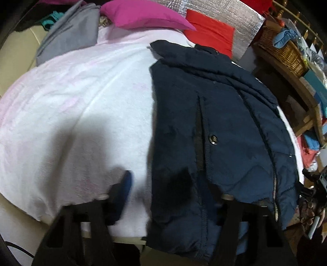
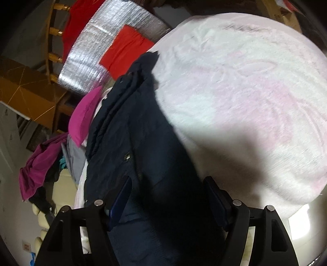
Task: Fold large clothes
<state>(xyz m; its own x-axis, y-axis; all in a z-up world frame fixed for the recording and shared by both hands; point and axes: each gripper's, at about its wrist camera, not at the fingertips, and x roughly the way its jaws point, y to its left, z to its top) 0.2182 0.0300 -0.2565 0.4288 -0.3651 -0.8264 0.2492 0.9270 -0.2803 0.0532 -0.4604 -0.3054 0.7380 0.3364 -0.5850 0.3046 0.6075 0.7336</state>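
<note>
Left wrist view: navy padded jacket (image 1: 214, 131) lying lengthwise on white fleece blanket (image 1: 81, 106), right half of bed. Left gripper (image 1: 169, 196) spread wide, holding nothing, hem beneath. Risk: bulky padding springing back from a shallow pinch.

Right wrist view: jacket (image 2: 139, 143) near blanket (image 2: 235, 81) edge. Right gripper (image 2: 167, 194) agape, empty. Risk: slippery shell sliding off bedside.

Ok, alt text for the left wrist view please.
A navy jacket lies folded on a white blanket, with the open left gripper over its near edge. Pink and red cushions sit behind.
</note>
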